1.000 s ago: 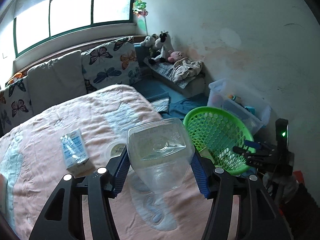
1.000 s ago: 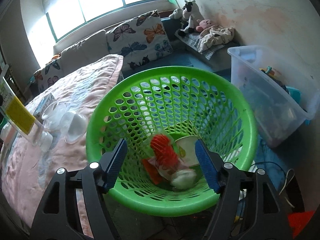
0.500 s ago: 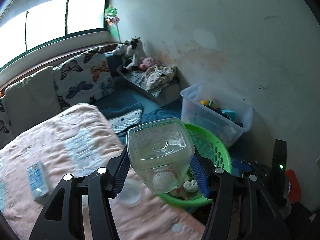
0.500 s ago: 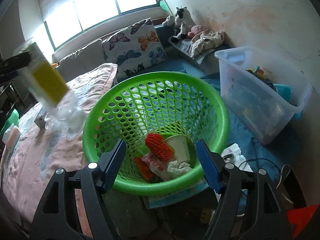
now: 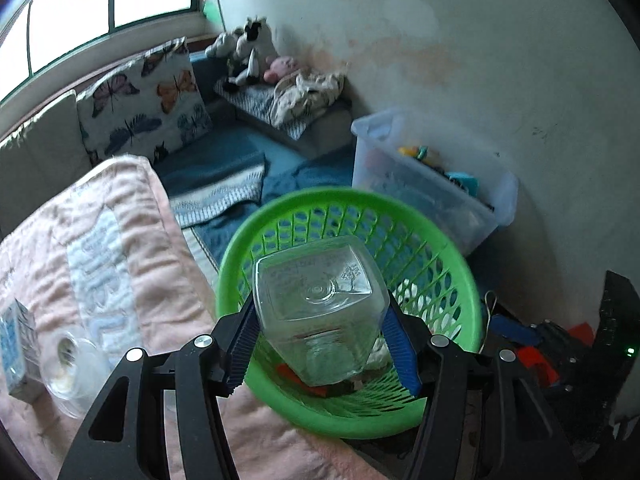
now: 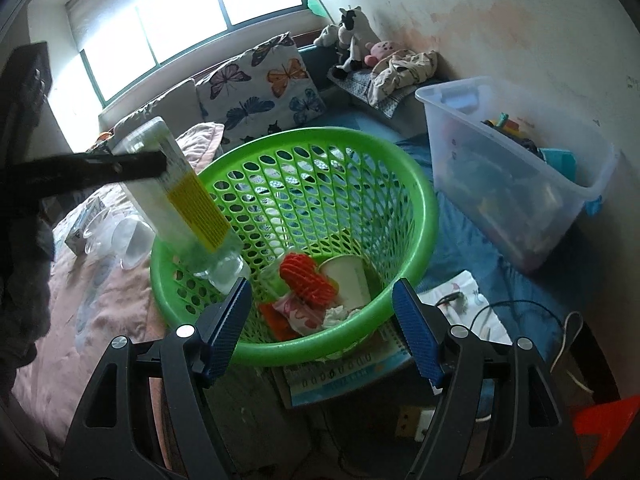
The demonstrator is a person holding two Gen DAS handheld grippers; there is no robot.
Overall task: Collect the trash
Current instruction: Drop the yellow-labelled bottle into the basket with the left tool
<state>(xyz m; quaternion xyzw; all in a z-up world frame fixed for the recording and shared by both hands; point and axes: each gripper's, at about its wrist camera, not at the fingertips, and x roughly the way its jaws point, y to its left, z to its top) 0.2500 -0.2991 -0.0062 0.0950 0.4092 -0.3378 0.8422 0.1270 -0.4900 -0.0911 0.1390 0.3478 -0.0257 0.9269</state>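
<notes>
Since a second ago, the left gripper (image 5: 322, 346) is carrying the clear square plastic bottle (image 5: 322, 312) from above the pink quilted bedspread (image 5: 116, 264) to over the round green perforated plastic basket (image 5: 436, 240). Its blue-padded fingers are clamping the bottle by its sides, neck tilting down into the basket's mouth, base facing the left wrist camera.

The right gripper (image 6: 322, 330) is hovering at the basket's near rim (image 6: 304, 350) with its fingers spread wide and gripping nothing.

Inside the basket the right wrist view is showing one white paper cup (image 6: 346, 278) lying on its side, one red foam net sleeve (image 6: 306, 276) just beside it, crumpled white tissue (image 6: 340, 314) and a printed wrapper (image 6: 298, 314); the left view is hiding most of this behind the bottle. Only the right view is showing the bottle's yellow label (image 6: 198, 206).

One clear lidless plastic storage bin (image 6: 516, 168) holding mixed toys is standing on the floor just beside the basket.

On the bedspread one small blue-and-white carton (image 5: 18, 354) and clear plastic cups (image 6: 120, 234) are lying close together, well apart from the basket; their number is hard to tell.
</notes>
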